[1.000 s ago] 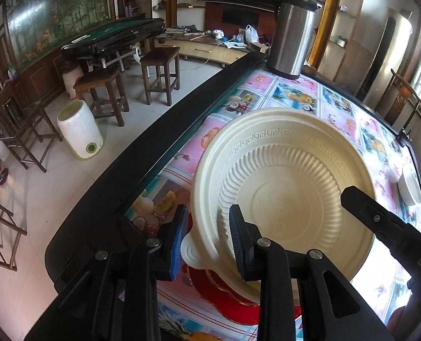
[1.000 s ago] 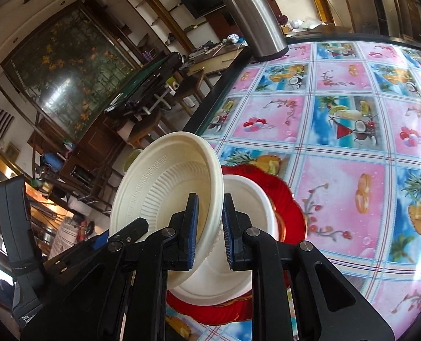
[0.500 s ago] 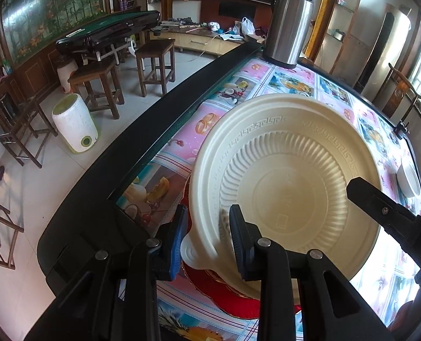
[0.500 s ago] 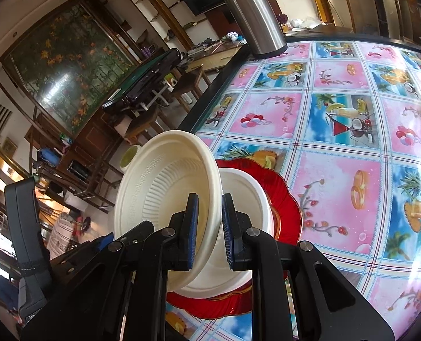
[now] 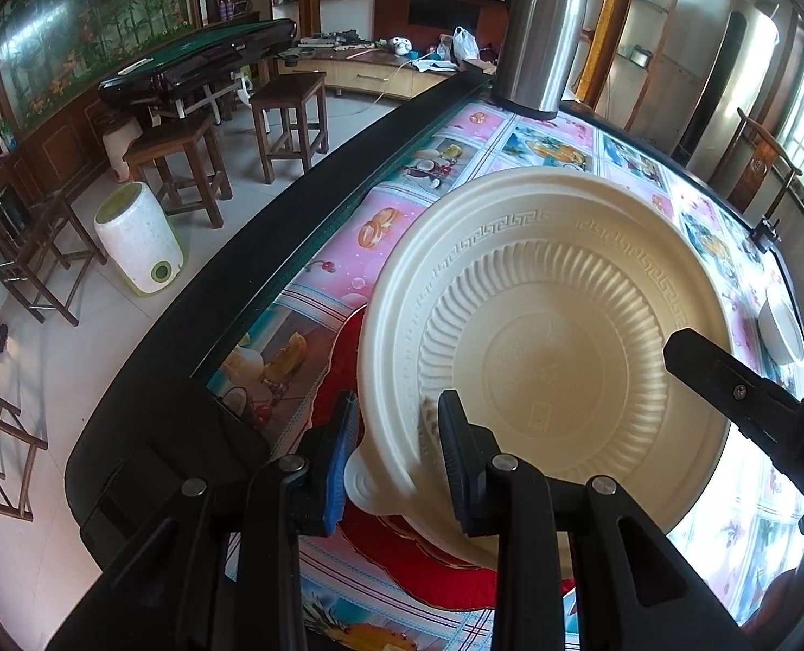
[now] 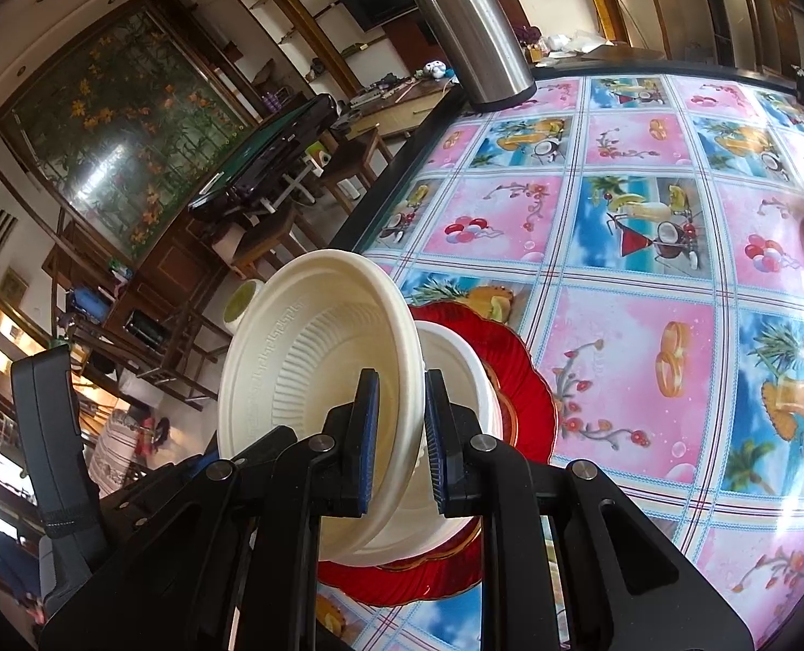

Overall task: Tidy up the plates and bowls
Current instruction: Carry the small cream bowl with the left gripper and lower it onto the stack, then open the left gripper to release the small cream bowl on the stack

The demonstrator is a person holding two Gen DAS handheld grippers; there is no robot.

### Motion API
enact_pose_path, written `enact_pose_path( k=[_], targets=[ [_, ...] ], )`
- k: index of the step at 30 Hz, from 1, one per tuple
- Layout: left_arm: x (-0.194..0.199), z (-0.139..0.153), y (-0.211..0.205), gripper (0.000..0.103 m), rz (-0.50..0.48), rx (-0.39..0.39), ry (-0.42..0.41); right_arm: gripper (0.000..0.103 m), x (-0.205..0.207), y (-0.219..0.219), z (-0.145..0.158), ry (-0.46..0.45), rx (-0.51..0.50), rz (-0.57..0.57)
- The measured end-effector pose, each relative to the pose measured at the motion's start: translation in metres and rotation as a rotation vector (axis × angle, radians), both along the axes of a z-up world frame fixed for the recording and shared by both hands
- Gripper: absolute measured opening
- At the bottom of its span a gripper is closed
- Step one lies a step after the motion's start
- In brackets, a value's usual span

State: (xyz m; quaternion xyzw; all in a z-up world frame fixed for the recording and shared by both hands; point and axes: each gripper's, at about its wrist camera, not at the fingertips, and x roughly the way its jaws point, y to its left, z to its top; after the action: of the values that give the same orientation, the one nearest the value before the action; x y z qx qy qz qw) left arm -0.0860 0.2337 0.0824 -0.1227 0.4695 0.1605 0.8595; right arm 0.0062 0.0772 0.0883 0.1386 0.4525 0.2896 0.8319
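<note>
A cream plastic bowl (image 5: 554, 336) with a ribbed inside is held over a red plate (image 5: 342, 363) at the table's near left edge. My left gripper (image 5: 396, 434) is shut on the bowl's near rim. My right gripper (image 6: 399, 423) is shut on the same bowl (image 6: 315, 358) at its other rim. In the right wrist view a second white bowl (image 6: 456, 369) sits under it on the red plate (image 6: 516, 369). The right gripper's finger (image 5: 727, 385) shows in the left wrist view.
A steel thermos (image 5: 537, 38) stands at the table's far edge. Another white bowl (image 5: 779, 325) sits at the right. The table has a colourful patterned cloth (image 6: 635, 228) and a black rim (image 5: 272, 249). Stools (image 5: 288, 108) and a white bin (image 5: 139, 238) stand on the floor to the left.
Both grippers keep their hold on the cream bowl. It has shifted a little nearer the red plate and the bowl under it.
</note>
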Motion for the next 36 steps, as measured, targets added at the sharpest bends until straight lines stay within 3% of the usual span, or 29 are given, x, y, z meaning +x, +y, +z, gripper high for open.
enact_pose_path(
  k=[18, 30, 36],
  targets=[
    [0.007, -0.008, -0.009, 0.030, -0.063, -0.025, 0.032, 0.016, -0.003, -0.013, -0.005, 0.021, -0.041, -0.031],
    [0.007, -0.019, -0.004, 0.031, -0.059, 0.019, 0.077, 0.016, -0.006, 0.006, -0.016, 0.029, -0.081, 0.002],
    [0.007, -0.023, -0.007, 0.031, -0.045, 0.062, 0.060, 0.016, 0.002, 0.004, -0.025, 0.050, -0.091, -0.019]
  ],
)
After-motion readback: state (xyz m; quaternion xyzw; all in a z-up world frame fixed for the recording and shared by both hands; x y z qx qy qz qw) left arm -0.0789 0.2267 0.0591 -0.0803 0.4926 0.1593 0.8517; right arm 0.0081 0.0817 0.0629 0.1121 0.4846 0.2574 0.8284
